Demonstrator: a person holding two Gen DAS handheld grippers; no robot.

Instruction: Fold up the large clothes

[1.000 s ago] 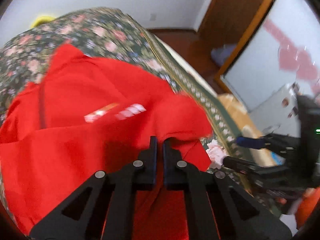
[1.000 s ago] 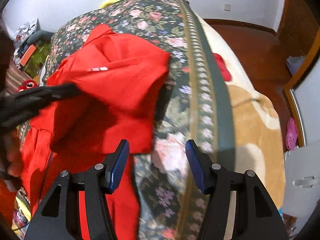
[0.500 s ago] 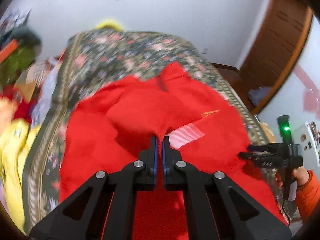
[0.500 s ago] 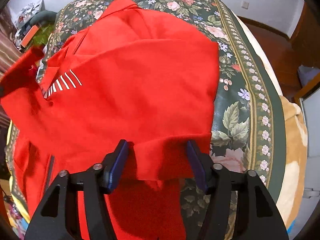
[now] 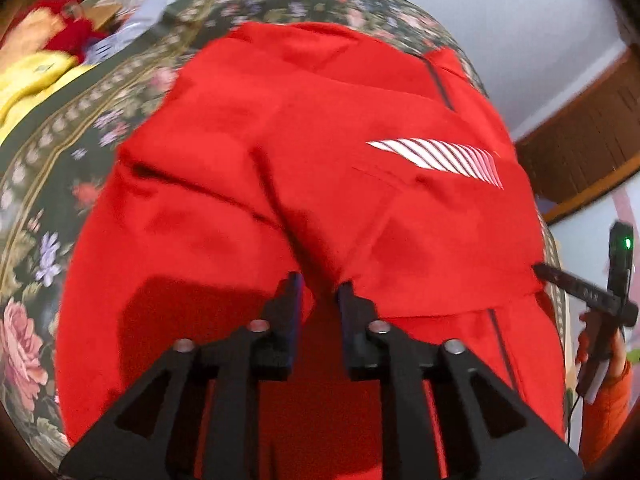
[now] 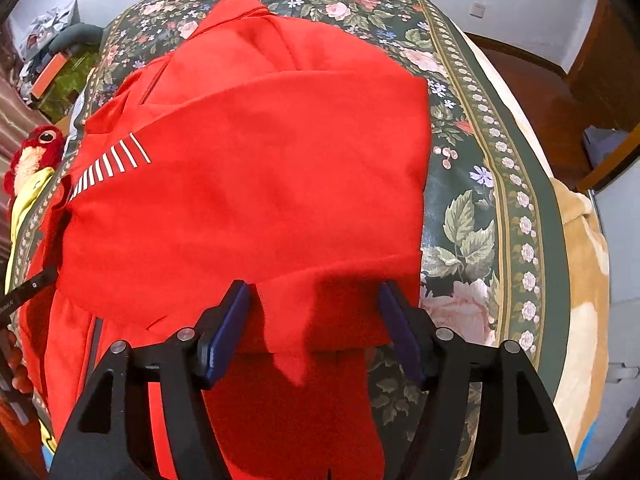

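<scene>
A red jacket [image 5: 320, 140] with a white striped logo [image 5: 444, 156] lies folded over itself on the floral bedspread [image 5: 48, 200]. My left gripper [image 5: 320, 300] points down at its near fold; the jaws are opening, and red cloth shows in the narrow gap with no pad pressing on it. In the right wrist view the jacket [image 6: 260, 160] fills the middle, its logo [image 6: 112, 164] at the left. My right gripper [image 6: 316, 312] is opening wide, with the folded edge loose between its blue pads [image 6: 228, 328]. At the far right of the left wrist view, a hand in an orange sleeve [image 5: 604, 384] holds that gripper.
The bedspread [image 6: 472, 200] has a patterned border along its right edge, with a beige blanket [image 6: 580, 260] hanging beyond it. A yellow garment [image 5: 28, 76] and a red plush toy [image 6: 36, 148] lie at the bed's left side. Wooden furniture [image 5: 580, 140] stands beyond.
My left gripper, shut on red cloth before, swung across the jacket and sank, and its jaws have parted. The right gripper's jaws widened, and the folded layer now lies flat over the jacket.
</scene>
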